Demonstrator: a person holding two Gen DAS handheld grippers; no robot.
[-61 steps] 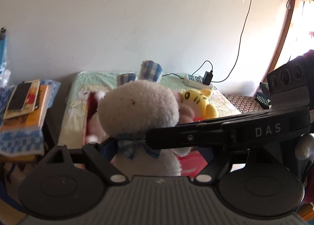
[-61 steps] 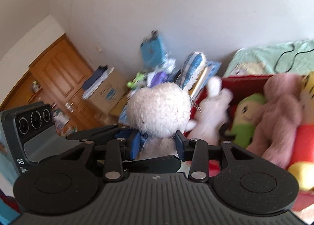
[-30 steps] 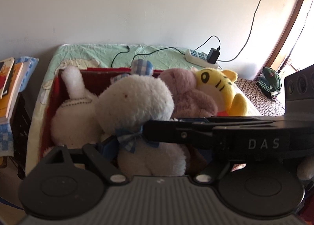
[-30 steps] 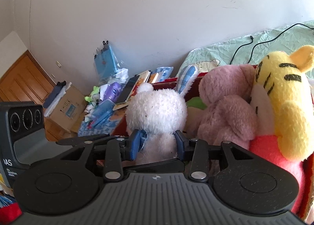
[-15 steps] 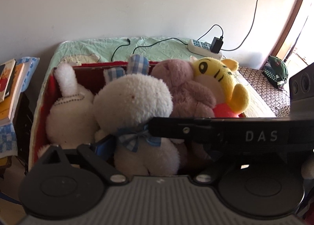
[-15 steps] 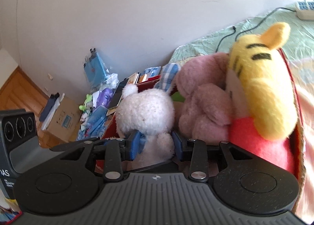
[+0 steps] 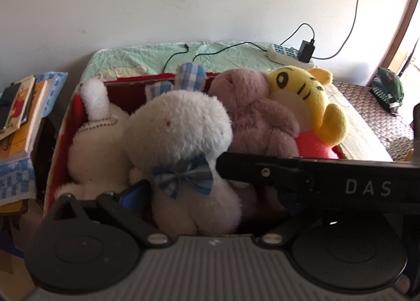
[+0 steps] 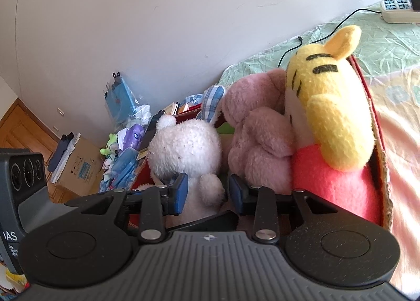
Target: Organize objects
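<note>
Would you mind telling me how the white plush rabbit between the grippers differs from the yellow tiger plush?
The white plush rabbit is all white with a blue checked bow; the yellow tiger plush is yellow with black stripes and a pink-red body. The rabbit sits mid-box between the gripper fingers; the tiger leans at the box's right end, untouched. Both are soft toys in the red box.

The fluffy white plush rabbit with a blue checked bow (image 7: 181, 143) hides much of the red cardboard box (image 7: 63, 127) floor. At three o'clock in the left view, the right gripper's black bar blocks the pink plush bear (image 7: 257, 119) from the waist down, and the yellow tiger plush in a red shirt (image 7: 307, 101) too. A green toy (image 8: 226, 129) peeks behind, unidentifiable. At nine o'clock, the stacked books (image 7: 18, 117) run off frame.
</note>
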